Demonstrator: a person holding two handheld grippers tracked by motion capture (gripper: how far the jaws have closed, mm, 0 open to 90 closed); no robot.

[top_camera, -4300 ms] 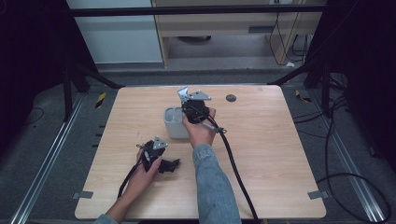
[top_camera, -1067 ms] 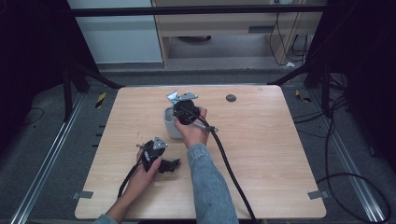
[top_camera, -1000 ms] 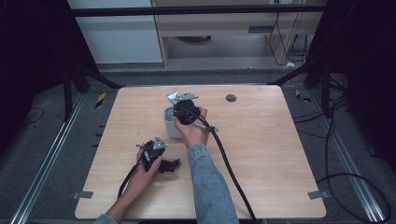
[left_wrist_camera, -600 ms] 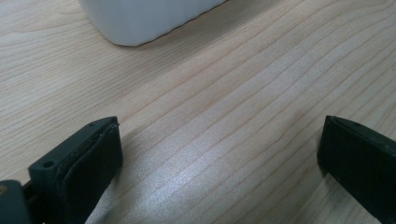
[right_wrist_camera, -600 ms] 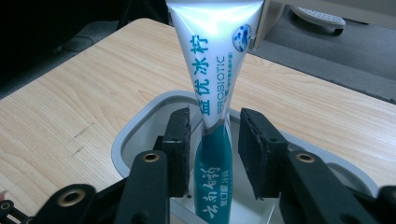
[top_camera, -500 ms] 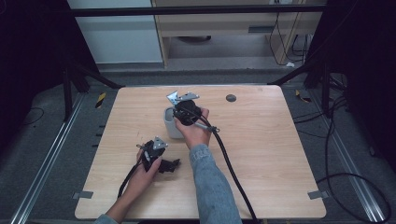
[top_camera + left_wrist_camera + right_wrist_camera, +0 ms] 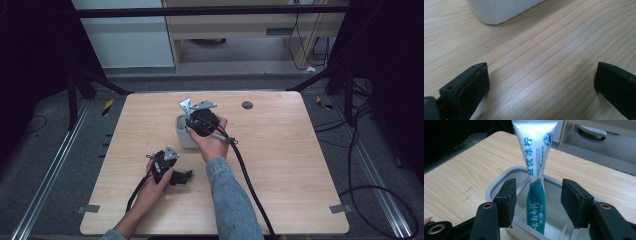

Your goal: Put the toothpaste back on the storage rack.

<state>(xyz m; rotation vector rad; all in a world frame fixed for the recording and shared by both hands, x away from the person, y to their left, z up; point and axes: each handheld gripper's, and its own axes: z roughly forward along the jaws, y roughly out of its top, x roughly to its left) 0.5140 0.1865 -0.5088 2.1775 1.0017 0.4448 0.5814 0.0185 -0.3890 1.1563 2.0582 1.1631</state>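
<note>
My right gripper [image 7: 537,202] view is showing a toothpaste tube [image 7: 535,170] standing in the grey tub [image 7: 499,182], fingers [image 7: 506,200] spread around it; left gripper [image 7: 541,82] fingers are gaping over bare desk [image 7: 536,62].

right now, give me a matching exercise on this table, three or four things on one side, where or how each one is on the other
Things:
1. toothpaste tube
2. grey container
3. left gripper
4. small dark disc

States:
a. open, low over bare wood
b. lying alone near the table's far edge
c. standing upright inside the container
d. just ahead of the right gripper, which is open

Pairs: 1-c, 2-d, 3-a, 4-b
</note>
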